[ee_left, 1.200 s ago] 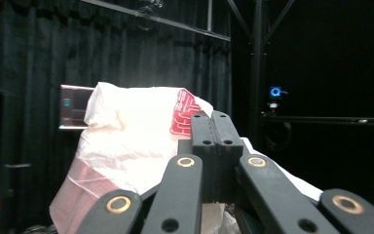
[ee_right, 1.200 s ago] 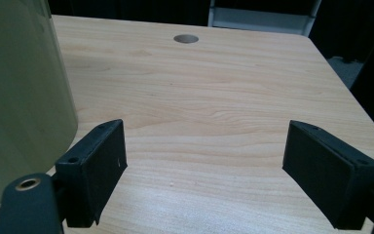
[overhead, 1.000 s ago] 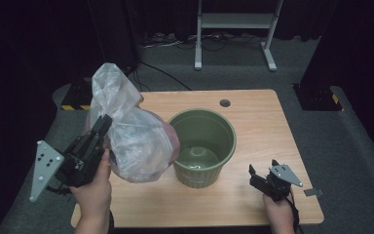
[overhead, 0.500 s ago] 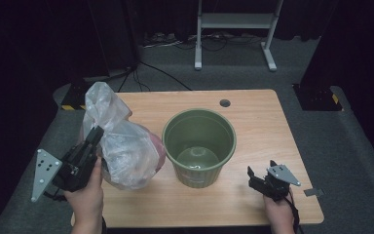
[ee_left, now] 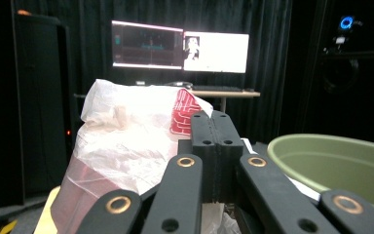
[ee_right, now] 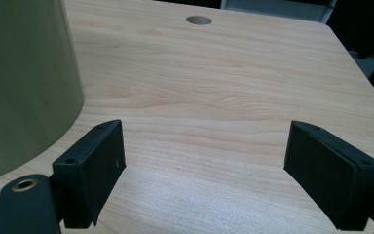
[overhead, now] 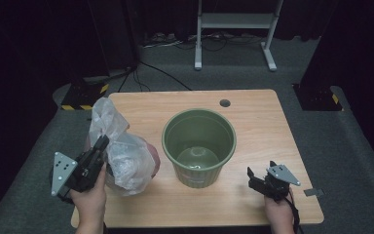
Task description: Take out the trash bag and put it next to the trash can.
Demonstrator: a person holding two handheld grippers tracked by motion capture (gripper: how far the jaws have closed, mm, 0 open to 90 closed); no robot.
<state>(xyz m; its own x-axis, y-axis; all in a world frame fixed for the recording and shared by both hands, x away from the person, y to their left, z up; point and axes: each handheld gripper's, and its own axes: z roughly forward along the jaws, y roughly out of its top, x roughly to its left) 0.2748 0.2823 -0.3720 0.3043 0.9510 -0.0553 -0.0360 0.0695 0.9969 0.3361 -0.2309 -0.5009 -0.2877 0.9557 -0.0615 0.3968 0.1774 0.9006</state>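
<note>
The clear plastic bag (overhead: 122, 155) sits crumpled on the left part of the wooden table (overhead: 272, 131), just beside the green bucket (overhead: 199, 146); the left gripper (overhead: 101, 144) has its jaws pressed together on the bag's film, gripping it near the bucket-facing side; a hand (overhead: 90, 202) holds that gripper from below. In the left gripper view the bag (ee_left: 126, 141) rises beside the closed jaws and carries a red printed patch, its lettering too small to read; the high view shows that patch as no more than a pinkish tinge low on the bag. The left gripper view also catches the bucket's rim (ee_left: 336, 151) at the right and two lit monitors (ee_left: 180, 48) far behind. Over on the right, the right gripper (overhead: 259, 179) rests near the table's front edge; its jaws stand wide apart over bare wood, the bucket's wall (ee_right: 24, 83) just to one side, a round cable hole (ee_right: 198, 20) beyond.
</note>
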